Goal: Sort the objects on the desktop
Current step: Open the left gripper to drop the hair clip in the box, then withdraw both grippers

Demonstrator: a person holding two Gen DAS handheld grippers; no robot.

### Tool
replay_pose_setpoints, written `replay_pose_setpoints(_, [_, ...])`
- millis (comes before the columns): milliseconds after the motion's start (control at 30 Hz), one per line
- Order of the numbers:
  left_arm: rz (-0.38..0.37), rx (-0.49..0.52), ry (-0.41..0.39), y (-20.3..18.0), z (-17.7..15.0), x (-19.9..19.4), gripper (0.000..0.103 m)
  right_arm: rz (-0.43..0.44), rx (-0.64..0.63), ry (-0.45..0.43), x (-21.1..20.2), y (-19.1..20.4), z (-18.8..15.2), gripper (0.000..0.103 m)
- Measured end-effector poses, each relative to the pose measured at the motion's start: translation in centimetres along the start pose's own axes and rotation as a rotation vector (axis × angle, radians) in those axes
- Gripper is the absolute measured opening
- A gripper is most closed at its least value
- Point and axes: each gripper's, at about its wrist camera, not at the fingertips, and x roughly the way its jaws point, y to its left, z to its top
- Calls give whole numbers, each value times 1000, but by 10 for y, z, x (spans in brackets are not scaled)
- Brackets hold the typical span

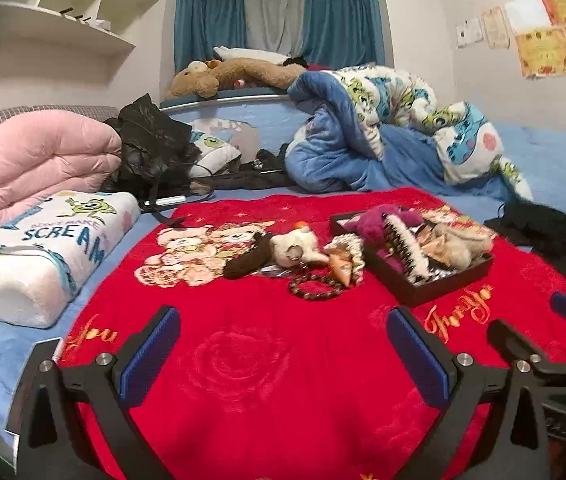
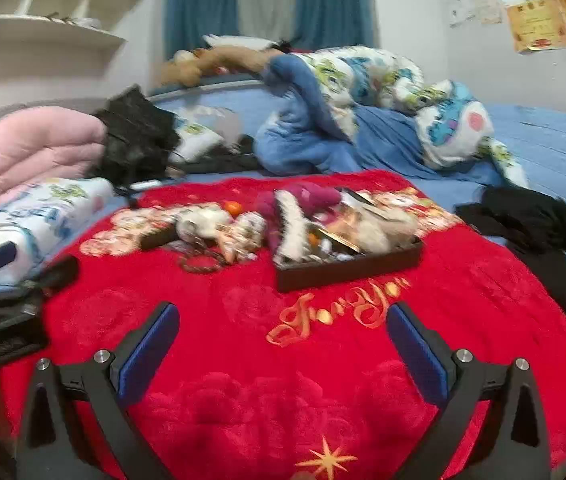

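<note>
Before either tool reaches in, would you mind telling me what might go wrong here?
The tray is heaped, so dropping more in may spill things onto the red blanket. The bead bracelet lies against the plush toy; the left tool could snag both. The right view is blurred, so aim may suffer.

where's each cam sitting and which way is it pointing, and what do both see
Left wrist: on the left gripper, low over the red blanket, facing the bed's far end; its own open fingers show, plus the right gripper at the right edge.
Right wrist: on the right gripper, same direction, blurred; its own open fingers show, plus the left gripper at the left edge.
Shared: red blanket, dark tray of trinkets, bead bracelet.
</note>
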Motion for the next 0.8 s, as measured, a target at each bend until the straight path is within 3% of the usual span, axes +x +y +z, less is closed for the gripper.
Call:
replay_pose_setpoints(233, [-10,42,21,-14,-4,10,103,-55,-3,31,11,-3,-3,103])
replay_pose_setpoints(467, [-23,15,39,-9,-3,17,103,-122,-108,32,14,14,-4,103])
replay_pose_setpoints(800, [-67,-10,21,-5,-4,14,103,-19,-23,42,16,9,-3,103])
